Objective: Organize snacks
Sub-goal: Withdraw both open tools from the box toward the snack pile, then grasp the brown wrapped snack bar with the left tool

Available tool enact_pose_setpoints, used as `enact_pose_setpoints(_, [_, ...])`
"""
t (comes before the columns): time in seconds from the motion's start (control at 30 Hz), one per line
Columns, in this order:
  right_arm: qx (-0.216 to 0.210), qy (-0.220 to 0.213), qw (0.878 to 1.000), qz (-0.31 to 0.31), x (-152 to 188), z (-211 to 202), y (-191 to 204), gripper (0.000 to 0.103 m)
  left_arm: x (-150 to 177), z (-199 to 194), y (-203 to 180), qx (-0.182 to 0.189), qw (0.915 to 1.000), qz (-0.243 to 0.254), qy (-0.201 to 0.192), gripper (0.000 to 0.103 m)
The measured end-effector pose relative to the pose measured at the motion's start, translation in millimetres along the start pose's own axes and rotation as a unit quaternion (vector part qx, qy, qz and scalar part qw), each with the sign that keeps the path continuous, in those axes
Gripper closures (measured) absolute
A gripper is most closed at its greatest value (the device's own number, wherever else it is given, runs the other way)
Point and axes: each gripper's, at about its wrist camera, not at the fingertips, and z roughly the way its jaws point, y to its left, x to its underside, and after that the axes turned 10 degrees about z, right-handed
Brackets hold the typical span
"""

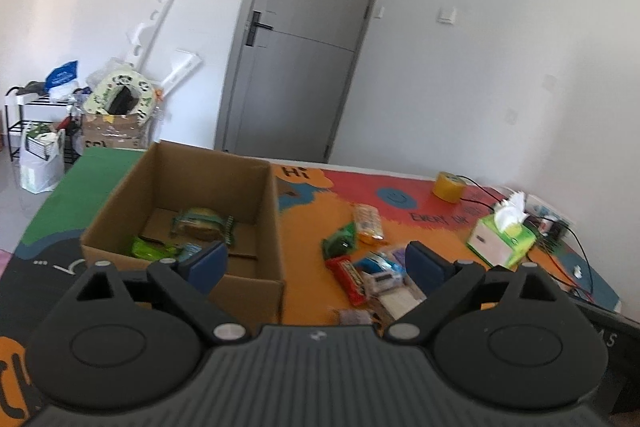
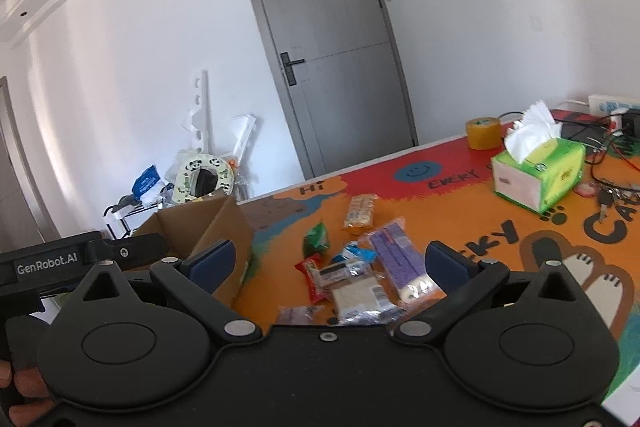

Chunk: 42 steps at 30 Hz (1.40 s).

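An open cardboard box (image 1: pixel 256 227) stands on the colourful table mat and holds a round green-wrapped snack (image 1: pixel 200 225) and a bright green packet (image 1: pixel 154 249). Right of it lies a pile of snacks: a red bar (image 1: pixel 350 277), a green packet (image 1: pixel 340 241), an orange packet (image 1: pixel 368 223), a blue-white packet (image 1: pixel 378 265). My left gripper (image 1: pixel 316 263) is open and empty above the box's near right corner. My right gripper (image 2: pixel 328 261) is open and empty above the pile: the red bar (image 2: pixel 314 277), a purple packet (image 2: pixel 396 259), a clear sandwich pack (image 2: pixel 358 295). The box (image 2: pixel 216 227) is at its left.
A green tissue box (image 2: pixel 540 173) and a yellow tape roll (image 2: pixel 482 133) sit at the table's far right, with cables, keys and a power strip (image 2: pixel 608 143) beyond. A grey door, a shoe rack and clutter stand behind the table. The left gripper's body (image 2: pixel 80 255) shows at the right view's left edge.
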Motion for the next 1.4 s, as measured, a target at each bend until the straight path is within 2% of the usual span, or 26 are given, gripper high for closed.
enact_pose_setpoints(0.27, [0.019, 0.002, 1.0, 0.005, 3.2, -4.5, -21.6, 0.0, 7.5, 6.6, -18.1, 0.019, 0.9996, 0.018, 0.008, 0.008])
enact_pose_setpoints(0.43, [0.033, 0.005, 0.999, 0.012, 7.5, -4.7, -37.9, 0.001, 11.9, 16.4, -27.3, 0.011, 0.9993, 0.031, 0.02, 0.009])
enact_pose_setpoints(0.73, [0.037, 0.032, 0.998, 0.033, 17.2, 9.4, -61.2, 0.002, 23.3, 36.4, -44.0, 0.029, 0.9979, 0.045, 0.036, 0.011])
enact_pose_setpoints(0.83, [0.027, 0.044, 0.998, 0.039, 19.2, 15.9, -66.2, 0.009, 26.4, 44.9, -47.6, 0.032, 0.9975, 0.047, 0.041, 0.02])
enact_pose_setpoints(0.9, [0.022, 0.051, 0.998, 0.041, 20.3, 20.1, -67.5, 0.013, 29.2, 51.4, -49.8, 0.034, 0.9971, 0.046, 0.049, 0.032])
enact_pose_setpoints(1.0, [0.019, 0.061, 0.997, 0.041, 22.2, 27.6, -68.9, 0.017, 32.8, 61.4, -51.3, 0.039, 0.9965, 0.042, 0.061, 0.043])
enact_pose_setpoints(1.4, [0.016, 0.075, 0.996, 0.046, 22.4, 43.8, -73.8, 0.018, 47.8, 101.9, -49.6, 0.02, 0.9951, 0.039, 0.088, 0.047])
